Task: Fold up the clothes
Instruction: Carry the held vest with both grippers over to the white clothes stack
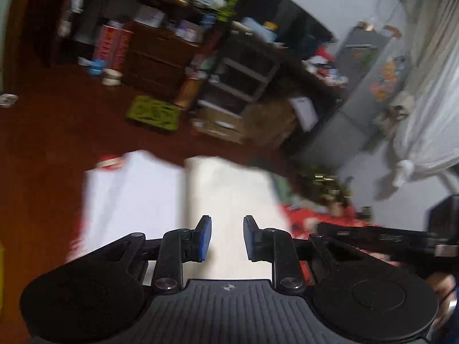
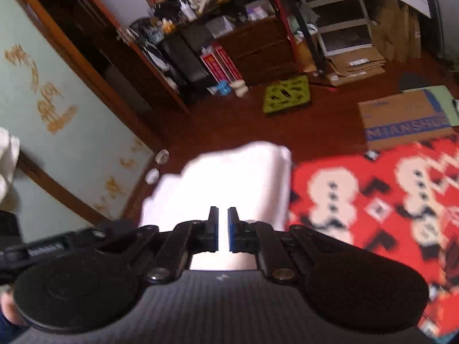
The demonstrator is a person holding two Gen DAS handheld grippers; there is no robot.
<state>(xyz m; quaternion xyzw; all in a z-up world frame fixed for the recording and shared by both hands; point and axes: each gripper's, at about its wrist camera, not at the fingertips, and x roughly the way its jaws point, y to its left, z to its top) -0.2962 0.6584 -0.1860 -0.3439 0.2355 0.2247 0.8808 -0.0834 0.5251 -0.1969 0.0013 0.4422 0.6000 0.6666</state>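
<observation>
Below both of my grippers lies the white garment [image 1: 137, 197], pale and blurred, spread on the red patterned blanket [image 2: 373, 200] with the dark red floor [image 1: 57, 132] beyond it; in the left wrist view it reads as two panels side by side, one bluish white, one cream, though I cannot tell whether that is a fold line or two separate pieces. My left gripper [image 1: 227, 239] has its blue pads set moderately apart with nothing between them, hovering above the cream panel. My right gripper [image 2: 223, 229] is nearly closed, only a thin bright slit between the pads, and I see no cloth pinched there. The main risk, as I judge it, is blur: both views are smeared, so I could misjudge where an edge sits and grab a single layer, or nip the blanket along with the garment. The narrow right jaws would also skid over the fabric rather than bite unless widened first. A cardboard box [image 2: 407, 117] sits at the blanket's far edge, near enough to catch a swung sleeve.
</observation>
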